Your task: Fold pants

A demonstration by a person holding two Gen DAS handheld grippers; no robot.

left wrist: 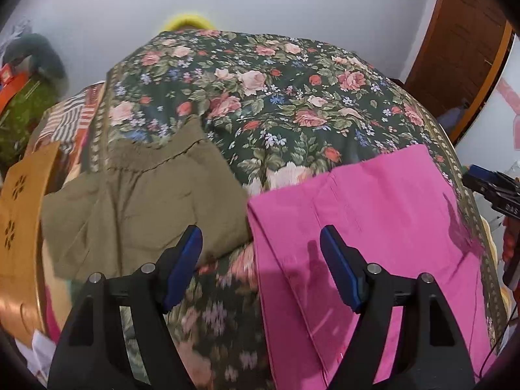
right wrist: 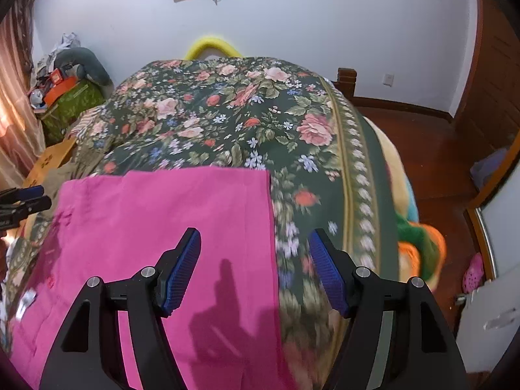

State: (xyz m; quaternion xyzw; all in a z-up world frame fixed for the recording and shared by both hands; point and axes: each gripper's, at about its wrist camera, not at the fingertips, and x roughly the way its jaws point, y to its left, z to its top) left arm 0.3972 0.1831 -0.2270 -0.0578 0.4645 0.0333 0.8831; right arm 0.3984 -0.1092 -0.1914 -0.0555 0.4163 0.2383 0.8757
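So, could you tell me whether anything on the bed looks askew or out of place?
Nothing is damaged. The olive pants lie rumpled and skewed left of the flat pink pants.

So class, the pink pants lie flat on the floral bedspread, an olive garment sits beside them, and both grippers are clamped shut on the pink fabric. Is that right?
Not quite. The pink pants do lie on the floral bedspread beside the olive garment, but both wrist views show the left gripper and right gripper open, holding nothing.
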